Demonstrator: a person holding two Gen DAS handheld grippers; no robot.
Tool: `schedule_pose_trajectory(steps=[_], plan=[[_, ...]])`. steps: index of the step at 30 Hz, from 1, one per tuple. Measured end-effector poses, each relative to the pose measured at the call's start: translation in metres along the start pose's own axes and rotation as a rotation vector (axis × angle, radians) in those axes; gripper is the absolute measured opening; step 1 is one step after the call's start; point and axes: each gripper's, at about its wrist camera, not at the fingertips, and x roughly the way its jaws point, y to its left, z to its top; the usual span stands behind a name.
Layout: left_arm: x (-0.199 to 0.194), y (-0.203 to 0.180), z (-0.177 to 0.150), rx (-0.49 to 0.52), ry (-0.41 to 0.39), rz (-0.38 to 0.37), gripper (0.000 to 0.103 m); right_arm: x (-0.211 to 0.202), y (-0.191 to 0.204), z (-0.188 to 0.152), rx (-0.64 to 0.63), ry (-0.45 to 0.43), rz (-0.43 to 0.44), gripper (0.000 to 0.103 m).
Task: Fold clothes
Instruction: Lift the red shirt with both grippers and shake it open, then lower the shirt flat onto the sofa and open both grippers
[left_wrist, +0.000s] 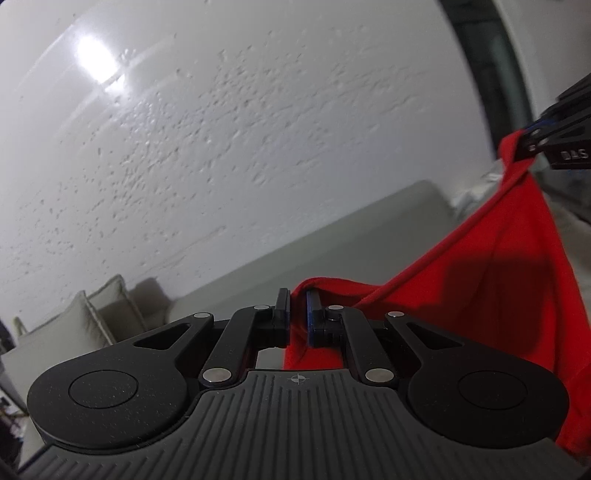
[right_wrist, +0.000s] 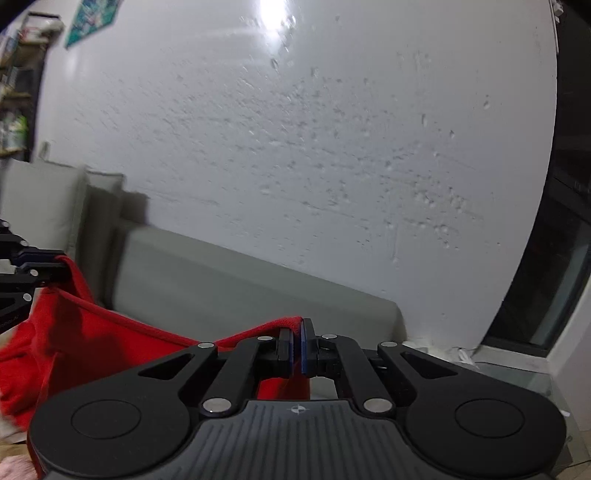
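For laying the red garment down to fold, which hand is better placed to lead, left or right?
Neither clearly, slightly the right. Both the left gripper and right gripper have their jaws shut on the red garment's top edge, which hangs between them. The right pinches its corner more tightly.

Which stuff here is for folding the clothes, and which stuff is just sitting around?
For the job:
- red garment, hanging between both grippers
- left gripper, jaws shut on it
- right gripper, jaws shut on it

Just sitting around:
- grey sofa
- cushions
- white wall
- shelf
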Motion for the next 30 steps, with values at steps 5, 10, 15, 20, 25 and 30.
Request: schedule_pose_trajectory(steps=[5, 10, 15, 20, 25, 30], plan=[[-0.017, 0.043, 0.109, 0.020, -0.285, 0.212, 0.008, -0.031, -0.006, 0.112, -0.085, -0.332, -0.141, 0.002], [-0.031, 0.042, 0.106, 0.037, -0.308, 0.178, 0.008, -0.065, -0.010, 0.103, -0.082, -0.365, -0.109, 0.002], [0.006, -0.035, -0.020, 0.130, 0.027, -0.021, 0.008, -0.012, 0.023, -0.026, -0.071, -0.002, 0.001, 0.002], [0.022, -0.122, -0.154, 0.213, 0.350, -0.147, 0.008, 0.027, 0.070, -0.144, -0.022, 0.305, 0.053, 0.002], [0.000, -0.154, -0.236, 0.188, 0.543, -0.237, 0.008, 0.023, 0.117, -0.235, -0.012, 0.549, 0.118, 0.002], [-0.012, -0.159, -0.250, 0.182, 0.601, -0.281, 0.015, 0.020, 0.128, -0.258, -0.029, 0.614, 0.145, 0.003]])
